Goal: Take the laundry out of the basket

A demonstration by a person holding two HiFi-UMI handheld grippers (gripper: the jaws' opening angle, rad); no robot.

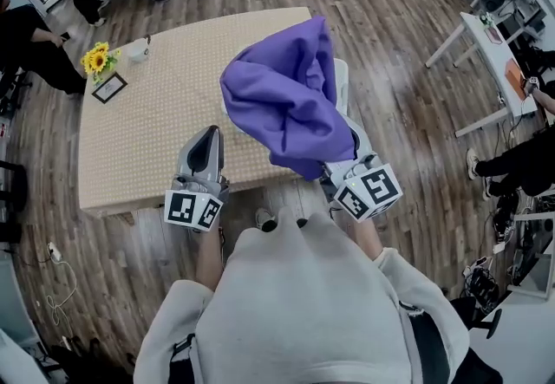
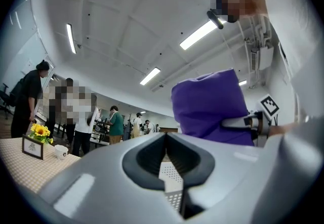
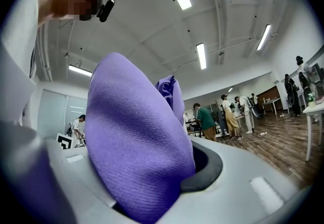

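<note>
A purple cloth [image 1: 286, 100] hangs bunched in the air above the beige table [image 1: 139, 148]. My right gripper [image 1: 342, 83] points upward and is shut on it; the fabric [image 3: 136, 142] spills out between the jaws and hides most of them. In the left gripper view the same cloth [image 2: 210, 106] shows to the right. My left gripper [image 1: 206, 144] also points upward, to the left of the cloth, with its jaws [image 2: 166, 139] shut and nothing in them. No basket is in view.
Sunflowers [image 1: 100, 58], a small framed card [image 1: 108, 87] and a white cup [image 1: 139, 48] stand at the table's far left corner. A white desk [image 1: 486, 48] is at the right. Several people stand at the far end of the wooden floor.
</note>
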